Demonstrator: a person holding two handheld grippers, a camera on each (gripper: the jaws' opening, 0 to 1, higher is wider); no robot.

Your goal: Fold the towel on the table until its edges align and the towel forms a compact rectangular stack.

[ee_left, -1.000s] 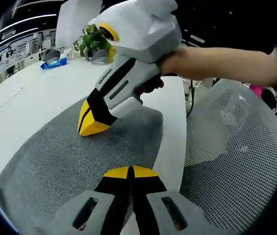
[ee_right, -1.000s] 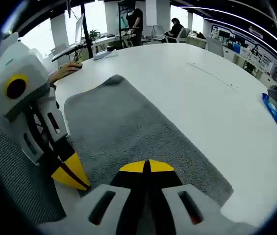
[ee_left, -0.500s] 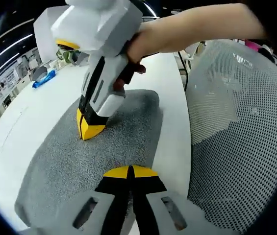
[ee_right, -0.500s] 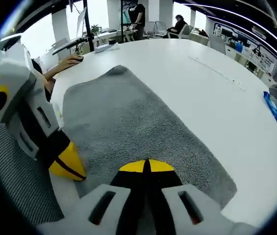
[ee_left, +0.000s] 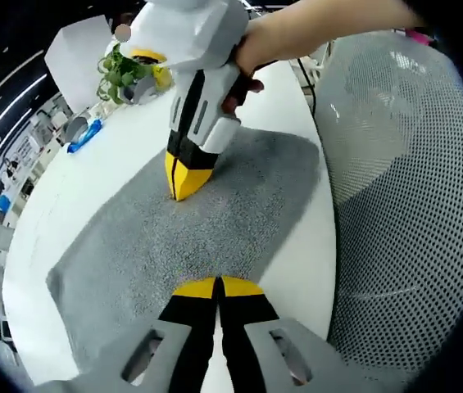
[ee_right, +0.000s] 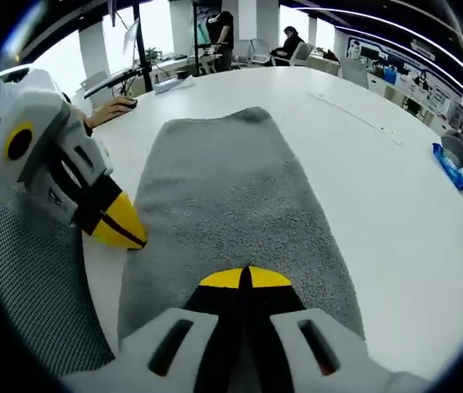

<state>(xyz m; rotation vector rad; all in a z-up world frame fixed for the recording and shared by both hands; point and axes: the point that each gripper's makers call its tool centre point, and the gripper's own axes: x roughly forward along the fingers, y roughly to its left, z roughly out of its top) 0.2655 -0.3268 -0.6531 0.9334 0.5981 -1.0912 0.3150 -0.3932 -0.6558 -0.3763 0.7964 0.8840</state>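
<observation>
A grey towel (ee_left: 215,221) (ee_right: 231,180) lies flat on the white table (ee_left: 92,180) (ee_right: 379,164), one long edge along the table's near side. My left gripper (ee_left: 217,286) is shut, its yellow tips at the towel's near edge. From the right gripper view, the left gripper (ee_right: 120,231) touches the towel's left edge. My right gripper (ee_right: 246,278) is shut over one end of the towel. The left gripper view has the right gripper (ee_left: 183,187), held by a hand (ee_left: 297,33), pointing down with its tip on the towel's surface.
A mesh chair back (ee_left: 403,205) (ee_right: 26,278) stands close against the table's near edge. A potted plant (ee_left: 124,70) and a blue item (ee_left: 88,135) (ee_right: 448,164) sit far off on the table. Another person's hand (ee_right: 116,106) rests at the far side.
Both views have swung, so the towel now runs straighter ahead in the right gripper view. The left gripper's tip sits further along the towel's edge. Both grippers stay shut.
</observation>
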